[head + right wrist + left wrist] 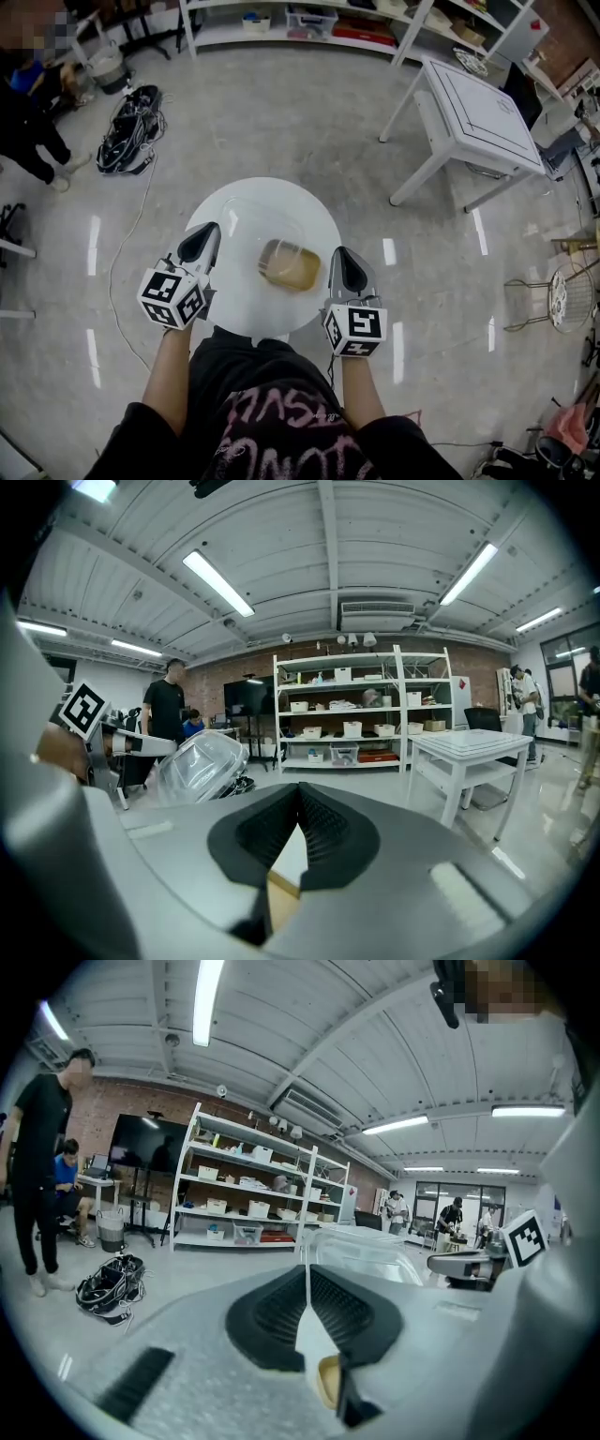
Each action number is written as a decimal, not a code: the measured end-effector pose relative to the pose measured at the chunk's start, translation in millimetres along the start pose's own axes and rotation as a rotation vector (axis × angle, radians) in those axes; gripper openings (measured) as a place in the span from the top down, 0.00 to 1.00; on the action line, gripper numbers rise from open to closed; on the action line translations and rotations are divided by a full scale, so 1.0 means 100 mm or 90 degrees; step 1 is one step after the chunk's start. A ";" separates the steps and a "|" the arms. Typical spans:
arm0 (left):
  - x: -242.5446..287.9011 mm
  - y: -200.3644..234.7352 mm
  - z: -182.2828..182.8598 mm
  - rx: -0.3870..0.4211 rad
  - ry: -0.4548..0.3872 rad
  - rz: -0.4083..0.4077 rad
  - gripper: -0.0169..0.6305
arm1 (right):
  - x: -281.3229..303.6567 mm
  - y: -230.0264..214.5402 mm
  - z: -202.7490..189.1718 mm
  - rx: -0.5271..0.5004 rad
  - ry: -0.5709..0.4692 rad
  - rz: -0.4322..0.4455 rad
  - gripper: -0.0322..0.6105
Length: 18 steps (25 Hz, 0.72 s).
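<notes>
On a round white table point(309, 202) sits a clear plastic box whose tan, bread-like contents point(289, 264) show through, with its clear lid point(255, 220) standing open behind it. My left gripper point(208, 231) hovers at the box's left and my right gripper point(343, 253) at its right, both a little apart from it. Each is shut, tips together, with nothing held. The left gripper view has its shut gripper point(308, 1267) pointing past the clear lid point(361, 1246). From the right gripper view, its shut gripper point(300, 791) has the clear lid point(199, 764) to its left.
A white square table point(478, 108) stands at the upper right, and white shelves point(309, 23) run along the back. A black bag with cables point(131, 131) lies on the floor at the left near a person point(28, 122). A wire chair point(562, 295) stands at the right.
</notes>
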<state>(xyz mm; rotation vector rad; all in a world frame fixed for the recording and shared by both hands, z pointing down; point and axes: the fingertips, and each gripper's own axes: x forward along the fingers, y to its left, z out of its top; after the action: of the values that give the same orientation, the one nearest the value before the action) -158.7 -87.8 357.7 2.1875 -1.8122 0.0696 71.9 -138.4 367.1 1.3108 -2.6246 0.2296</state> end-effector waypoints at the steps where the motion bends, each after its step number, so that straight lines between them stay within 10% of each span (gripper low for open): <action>1: -0.02 0.00 0.03 0.001 -0.004 0.000 0.96 | -0.01 0.01 0.02 -0.002 -0.002 0.000 0.94; 18: -0.25 0.00 0.18 0.005 -0.042 -0.003 0.96 | -0.16 0.19 0.15 -0.014 -0.025 0.000 0.94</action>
<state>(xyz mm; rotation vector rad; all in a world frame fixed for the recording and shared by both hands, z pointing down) -166.2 -68.1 334.9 2.2246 -1.8453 0.0039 64.9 -118.3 347.5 1.3226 -2.6518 0.1764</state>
